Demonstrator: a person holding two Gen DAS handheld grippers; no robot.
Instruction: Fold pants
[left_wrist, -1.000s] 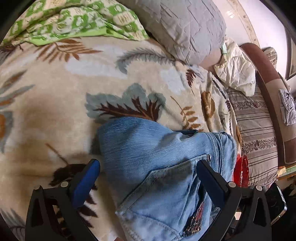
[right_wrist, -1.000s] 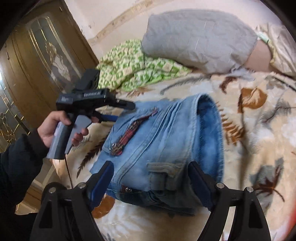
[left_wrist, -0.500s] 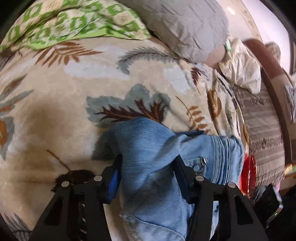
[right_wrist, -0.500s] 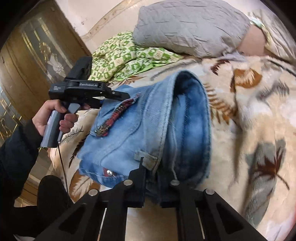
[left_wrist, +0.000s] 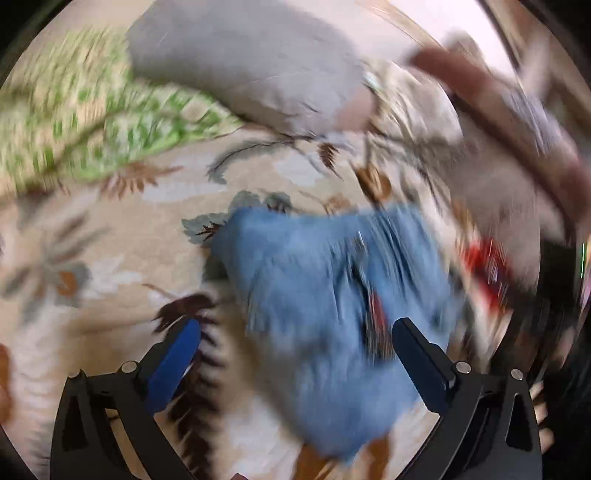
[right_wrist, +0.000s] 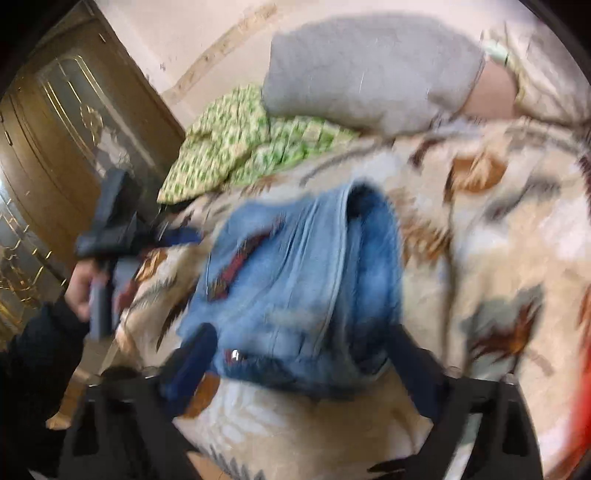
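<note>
Opening now, both grippers, left (left_wrist: 295, 354) and right (right_wrist: 303, 354), have released the folded blue denim pants (right_wrist: 295, 280); fold looks finished.

One folded pair of jeans (right_wrist: 295, 280) lies on one leaf-patterned blanket (right_wrist: 498, 258). One grey pillow (right_wrist: 369, 74) and one green patterned cloth (right_wrist: 243, 147) sit at its far edge. Two grippers: left gripper (left_wrist: 295, 354), right gripper (right_wrist: 306, 354).

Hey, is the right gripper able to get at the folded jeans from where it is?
Probably yes: the right gripper is opening, and the folded jeans lie just ahead on the leaf-print blanket with nothing between.
</note>
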